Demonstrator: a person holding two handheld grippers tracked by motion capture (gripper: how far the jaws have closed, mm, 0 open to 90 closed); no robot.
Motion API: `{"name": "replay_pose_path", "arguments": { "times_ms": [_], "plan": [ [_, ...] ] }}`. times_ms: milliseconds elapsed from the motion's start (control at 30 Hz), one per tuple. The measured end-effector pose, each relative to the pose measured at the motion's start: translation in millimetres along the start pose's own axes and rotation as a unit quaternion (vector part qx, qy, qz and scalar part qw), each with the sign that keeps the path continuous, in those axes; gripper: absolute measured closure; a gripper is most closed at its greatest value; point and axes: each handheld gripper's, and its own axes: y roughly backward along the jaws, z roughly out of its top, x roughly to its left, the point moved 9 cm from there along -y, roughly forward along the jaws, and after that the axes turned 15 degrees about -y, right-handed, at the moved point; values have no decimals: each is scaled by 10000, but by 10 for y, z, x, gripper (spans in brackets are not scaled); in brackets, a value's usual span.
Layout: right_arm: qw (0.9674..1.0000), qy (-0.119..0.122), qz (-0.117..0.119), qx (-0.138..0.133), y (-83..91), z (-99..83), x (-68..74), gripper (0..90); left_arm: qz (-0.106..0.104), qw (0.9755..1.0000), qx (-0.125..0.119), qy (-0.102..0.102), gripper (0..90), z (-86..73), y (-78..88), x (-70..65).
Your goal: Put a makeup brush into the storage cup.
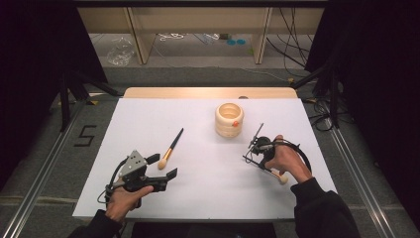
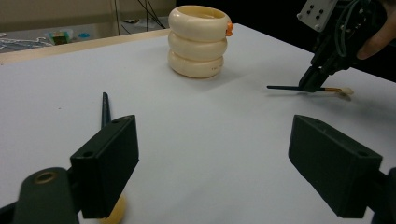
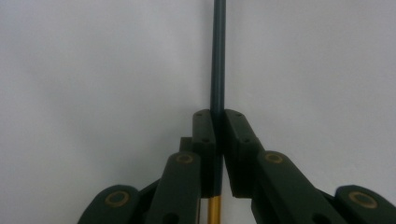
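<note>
A white, matte sheet covers the table [image 1: 208,198], with a strip of pale wood showing along its far edge. Toward the far right stands a cream holder [image 1: 229,119] shaped like three stacked, rounded rings, smooth and slightly glossy, with a small orange bit [image 1: 236,124] on its rim. Its inside is hard to make out from here, so what it contains cannot be told.

The right gripper [image 1: 258,148], held in the person's right hand [image 1: 286,159], has its jaws pressed together on a thin makeup brush [image 3: 218,60]. In the right gripper view the dark, slender handle runs straight up from between the black pads, and a gold ferrule shows below them, cut off by the frame's bottom edge. In the high view the brush's pale rounded tip pokes out beside the hand, near the table's right front.

The left gripper [image 2: 212,163], in the person's left hand [image 1: 126,197], holds its blocky black jaws wide apart with nothing between them. A second makeup brush [image 1: 170,149] lies flat on the sheet just beyond it, dark handle pointing away, fluffy tan head nearest the gripper. In the left gripper view one jaw hides most of that brush.
</note>
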Motion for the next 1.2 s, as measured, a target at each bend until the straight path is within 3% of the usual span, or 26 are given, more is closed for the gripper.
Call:
{"name": "replay_pose_path", "arguments": {
  "times_ms": [100, 133, 267, 333, 367, 400, 500, 533, 567, 600, 700, 800, 1067, 1200],
  "plan": [
    [9999, 65, -43, -96, 45, 24, -8, 837, 5, 10000, 46, -18, 158, -6, 5, -4],
    [9997, 86, -63, -209, 62, 45, 5, 837, 20, 10000, 14, 87, 158, -4, -4, -9],
    [9992, 260, -85, -283, 128, 76, 28, 837, 3, 10000, 70, 31, 158, -14, 2, -9],
    [9992, 227, -82, -332, 153, 87, 52, 837, -23, 9999, 72, 73, 158, -19, -8, -16],
    [9985, 273, -112, -468, 179, 112, 67, 837, -38, 9999, 109, -18, 158, -24, -7, -14],
    [9978, 390, -154, -515, 205, 125, 73, 837, -24, 9999, 134, 79, 158, -32, -12, -25],
    [9957, 533, -257, -712, 311, 179, 172, 837, -87, 9998, 201, -27, 158, -52, -21, -29],
    [9929, 766, -354, -834, 385, 218, 231, 838, -81, 9997, 228, 45, 158, -59, -25, -37],
    [9929, 766, -354, -834, 385, 218, 231, 838, -86, 9997, 234, 37, 158, -63, -31, -37],
    [9904, 937, -383, -945, 411, 249, 257, 837, -106, 9996, 261, 22, 158, -70, -31, -40],
    [9883, 1046, -383, -1041, 488, 276, 398, 837, -140, 9994, 323, 17, 158, -88, -38, -54],
    [9837, 1307, -394, -1169, 543, 315, 519, 837, -177, 9992, 347, 16, 158, -95, -50, -74],
    [9773, 1634, -383, -1291, 609, 356, 720, 837, -382, 9983, 428, -73, 158, -103, -117, -149],
    [9749, 1788, -370, -1274, 608, 372, 812, 837, -646, 9964, 508, -196, 160, -96, -216, -220]
  ]
}}
